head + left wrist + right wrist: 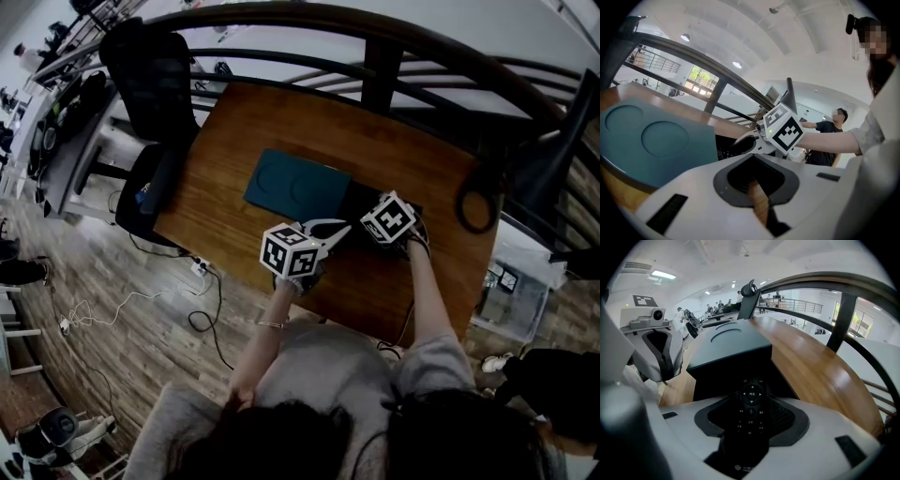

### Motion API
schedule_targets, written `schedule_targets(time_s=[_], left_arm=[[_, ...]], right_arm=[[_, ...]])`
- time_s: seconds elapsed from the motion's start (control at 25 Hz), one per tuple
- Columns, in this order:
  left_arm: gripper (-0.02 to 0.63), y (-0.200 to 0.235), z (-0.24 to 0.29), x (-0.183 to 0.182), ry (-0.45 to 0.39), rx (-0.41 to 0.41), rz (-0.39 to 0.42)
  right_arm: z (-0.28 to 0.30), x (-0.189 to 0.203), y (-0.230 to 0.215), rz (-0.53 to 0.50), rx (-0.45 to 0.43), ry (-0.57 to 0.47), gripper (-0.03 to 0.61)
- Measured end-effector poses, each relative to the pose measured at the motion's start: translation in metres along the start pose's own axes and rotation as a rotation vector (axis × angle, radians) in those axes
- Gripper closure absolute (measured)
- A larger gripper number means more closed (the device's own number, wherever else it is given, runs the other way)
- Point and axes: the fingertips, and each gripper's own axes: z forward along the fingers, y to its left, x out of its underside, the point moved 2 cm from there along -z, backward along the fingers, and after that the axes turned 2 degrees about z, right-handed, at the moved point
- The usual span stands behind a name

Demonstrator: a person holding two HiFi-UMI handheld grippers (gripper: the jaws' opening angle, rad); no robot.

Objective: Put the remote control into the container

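The black remote (750,420) is squeezed tight between the two jaws of the right gripper (751,401). Just in front of those jaws sits the dark green container (729,345) on the brown table (811,362). To their left, the left gripper (757,187) has its jaws pressed together, with nothing inside.

remote control (750,414) buttons carry chinese print, "m".

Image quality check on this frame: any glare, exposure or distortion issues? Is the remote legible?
Head view: heavy fisheye bows the railing; the light is even, with no obvious motion blur. Left gripper view: bright windows backlight the scene, but the teal container stays readable. Right gripper view: the remote control is dark, yet its button marks are sharp; a glare sheen lies on the table.
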Motion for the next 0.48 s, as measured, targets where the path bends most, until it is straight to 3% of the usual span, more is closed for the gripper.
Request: schedule_targets(time_s=[0.48], left_arm=[[0.611, 0.0019, -0.0052, 0.0016, -0.005, -0.008, -0.006]], right_arm=[[0.0027, -0.0005, 0.0045, -0.008, -0.009, 0.001, 0.353]])
